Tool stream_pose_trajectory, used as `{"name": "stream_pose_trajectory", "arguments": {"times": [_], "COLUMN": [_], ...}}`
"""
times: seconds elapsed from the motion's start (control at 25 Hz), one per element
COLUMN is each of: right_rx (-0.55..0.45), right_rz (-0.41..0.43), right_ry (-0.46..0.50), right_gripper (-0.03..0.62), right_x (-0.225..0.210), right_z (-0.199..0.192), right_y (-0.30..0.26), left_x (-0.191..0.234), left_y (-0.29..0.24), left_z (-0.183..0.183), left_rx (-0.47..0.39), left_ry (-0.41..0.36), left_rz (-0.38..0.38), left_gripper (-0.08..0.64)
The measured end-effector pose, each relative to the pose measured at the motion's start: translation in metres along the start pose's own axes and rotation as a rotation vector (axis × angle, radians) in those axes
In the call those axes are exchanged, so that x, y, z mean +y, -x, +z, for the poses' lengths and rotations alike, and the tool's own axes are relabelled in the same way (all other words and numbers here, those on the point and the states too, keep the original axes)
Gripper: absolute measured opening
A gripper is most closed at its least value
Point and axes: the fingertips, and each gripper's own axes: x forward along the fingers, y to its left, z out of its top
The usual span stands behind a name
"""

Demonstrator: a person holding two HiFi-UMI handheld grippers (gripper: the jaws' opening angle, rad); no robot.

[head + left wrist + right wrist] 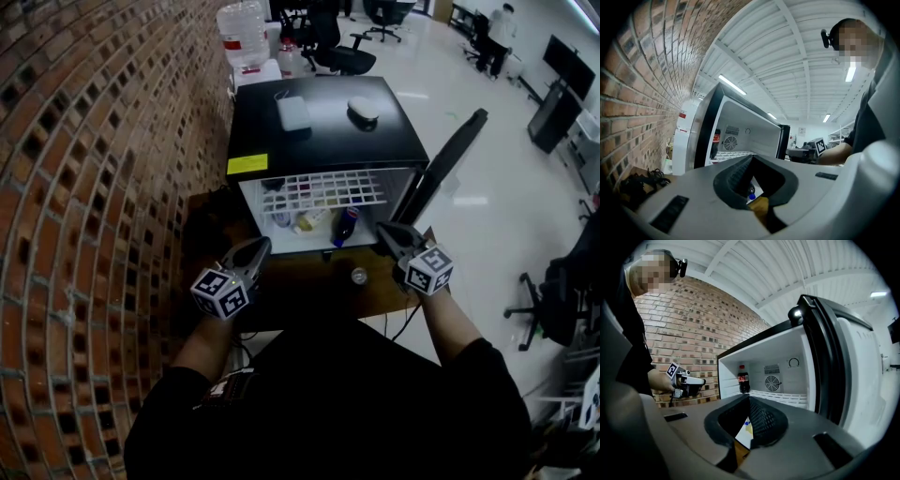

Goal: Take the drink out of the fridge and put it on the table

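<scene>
A small black fridge (319,131) stands with its door (450,159) swung open to the right. In the right gripper view a cola bottle (743,377) with a red label stands upright on the white wire shelf (780,397), at its back left. Below the shelf (323,190), a dark bottle with a blue cap (344,225) and a paler bottle (307,220) lie on the fridge floor. My left gripper (262,246) hovers before the fridge's lower left corner, shut and holding nothing. My right gripper (382,228) is at the lower right corner, also shut and empty.
The fridge rests on a brown wooden table (309,291) against a brick wall (94,187). A small round cap-like object (358,276) lies on the table in front. A white box (293,112) and a grey rounded object (363,110) sit on the fridge top. A water jug (244,33) stands behind.
</scene>
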Motion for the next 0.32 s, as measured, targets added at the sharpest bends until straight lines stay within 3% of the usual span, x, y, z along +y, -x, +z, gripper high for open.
{"name": "stream_pose_trajectory", "arguments": {"times": [0.32], "right_rx": [0.007], "right_rz": [0.009], "right_ry": [0.006], "right_gripper": [-0.012], "right_x": [0.0008], "right_z": [-0.0004], "right_y": [-0.0004], "left_x": [-0.0019], "left_y": [-0.0011], "left_z": [-0.0002], "left_rx": [0.012], "left_ry": [-0.003], "left_rz": [0.000], "left_gripper": [-0.005]}}
